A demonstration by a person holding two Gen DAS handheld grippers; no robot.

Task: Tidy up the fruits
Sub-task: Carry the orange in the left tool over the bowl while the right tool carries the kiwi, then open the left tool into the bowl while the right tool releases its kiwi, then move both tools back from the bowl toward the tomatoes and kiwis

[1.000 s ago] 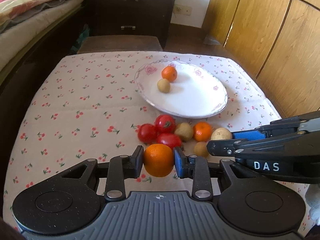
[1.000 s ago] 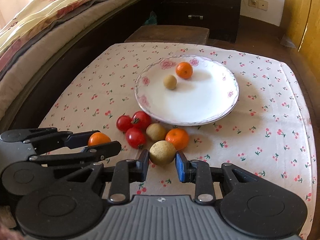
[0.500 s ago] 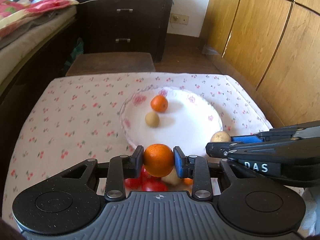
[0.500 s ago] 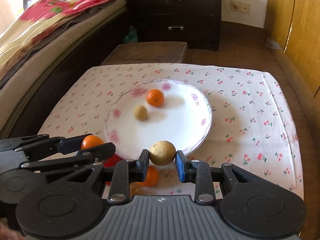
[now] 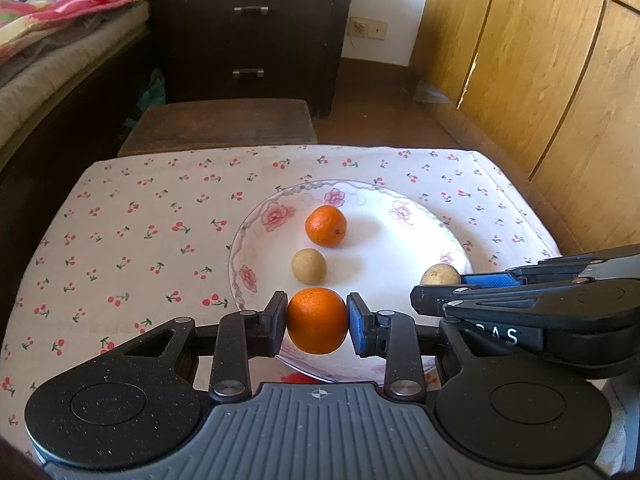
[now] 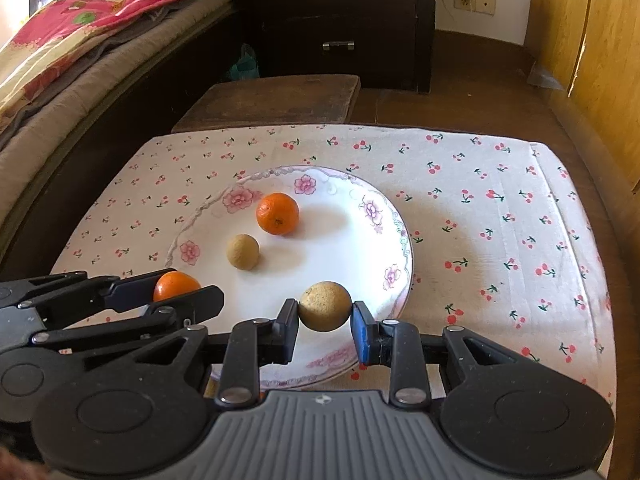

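Fruits are sitting partly on the dish and partly in the grippers, above a tabletop [image 5: 120,216] that is wearing a white cloth printed with small red cherries. Behind it, a dark wooden chest of drawers [image 5: 252,36] is standing against the wall, with a low brown wooden stool [image 5: 216,126] just in front of it. A large round white plate with pink flowers on its rim [image 5: 256,216] is lying on the cloth, toward the right half of the tabletop.

Both black grippers are hanging over the near edge of that plate, side by side. The left gripper [image 5: 317,321] is clenching a round orange mandarin [image 5: 317,320] between its pads. The right gripper [image 6: 325,307] is clenching a round tan-brown fruit with a rough skin [image 6: 325,306]; in the left wrist view this fruit is peeking out at the gripper's tip, over the plate's right side.

Two more fruits are resting on the plate, well inside the rim: a second orange mandarin [image 6: 277,213] farther back, and a smaller tan round fruit [image 6: 243,251] just in front of it and slightly left, the two sitting near but apart. A sliver of something red [image 5: 298,378] is showing under the left gripper, too hidden to tell.
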